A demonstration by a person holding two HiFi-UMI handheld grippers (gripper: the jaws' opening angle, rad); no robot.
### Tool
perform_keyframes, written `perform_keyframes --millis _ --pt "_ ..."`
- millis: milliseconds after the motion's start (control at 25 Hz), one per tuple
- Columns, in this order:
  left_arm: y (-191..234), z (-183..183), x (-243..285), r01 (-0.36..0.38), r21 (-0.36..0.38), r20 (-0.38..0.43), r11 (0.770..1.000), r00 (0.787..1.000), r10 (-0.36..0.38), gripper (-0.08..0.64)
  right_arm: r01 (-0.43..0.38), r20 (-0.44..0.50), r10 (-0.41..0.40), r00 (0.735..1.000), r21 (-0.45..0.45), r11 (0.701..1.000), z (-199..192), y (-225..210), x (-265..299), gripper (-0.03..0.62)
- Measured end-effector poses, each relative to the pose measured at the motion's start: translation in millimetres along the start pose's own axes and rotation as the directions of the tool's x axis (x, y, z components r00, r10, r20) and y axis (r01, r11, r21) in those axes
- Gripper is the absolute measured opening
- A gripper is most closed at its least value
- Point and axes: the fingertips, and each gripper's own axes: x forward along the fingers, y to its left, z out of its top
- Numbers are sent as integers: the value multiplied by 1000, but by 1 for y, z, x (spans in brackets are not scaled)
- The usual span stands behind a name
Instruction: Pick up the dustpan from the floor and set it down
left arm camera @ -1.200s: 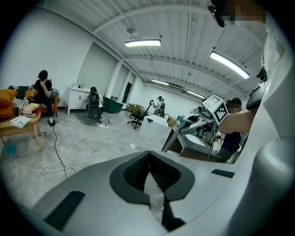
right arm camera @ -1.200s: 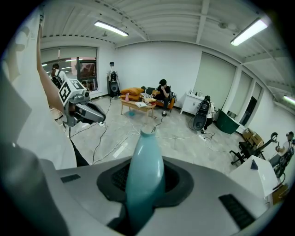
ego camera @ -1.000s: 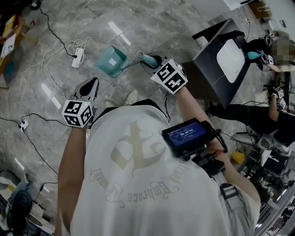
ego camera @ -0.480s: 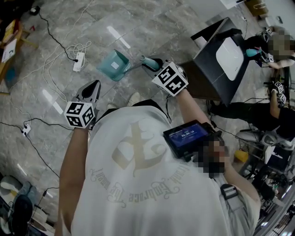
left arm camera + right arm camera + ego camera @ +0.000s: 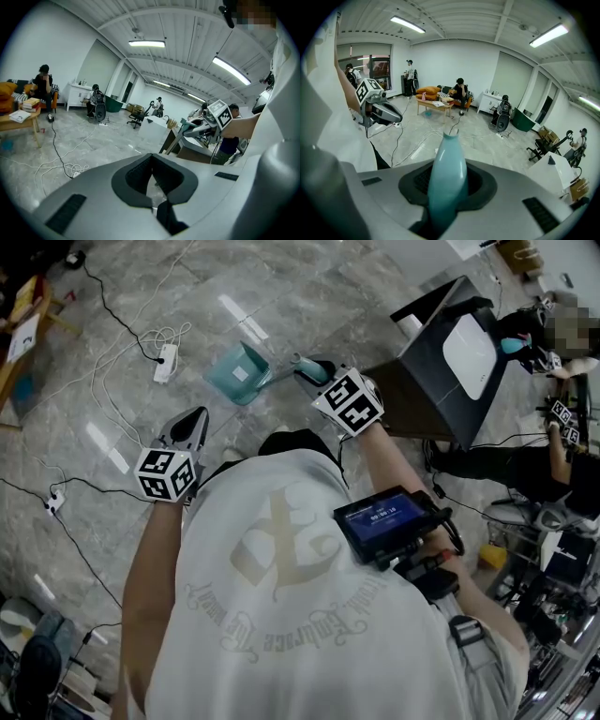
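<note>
Open marble floor (image 5: 309, 292) ahead; corded power strip (image 5: 167, 363) at left, dark desk (image 5: 405, 405) at right.

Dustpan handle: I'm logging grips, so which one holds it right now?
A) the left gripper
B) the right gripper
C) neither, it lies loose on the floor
B: the right gripper has its jaws closed on the teal handle of the dustpan, while the left gripper is shut with nothing between its jaws.

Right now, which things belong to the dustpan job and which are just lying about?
Job: dustpan, held by its handle in the right gripper.
Lying about: power strip, white cable, both on the floor.
</note>
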Motion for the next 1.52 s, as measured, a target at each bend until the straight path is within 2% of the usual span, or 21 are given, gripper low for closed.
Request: perform_keyframes --millis 320,600,1200,1520 --pt "7 -13 -15 -12 -13 -8 1000 1000 12 11 -2 -20 2 1000 22 1000 -8 15 11 97" --pt "16 -22 -9 -36 -27 -37 999 999 35 11 -25 -32 26 999 39 999 -21 11 32 97" --pt "30 0 38 -66 -48 -90 997 994 62 11 -69 -72 74 995 68 995 -43 -36 80 95" --pt "41 12 65 -78 -55 -116 995 991 71 11 -63 -95 74 993 120 991 -63 -66 104 95"
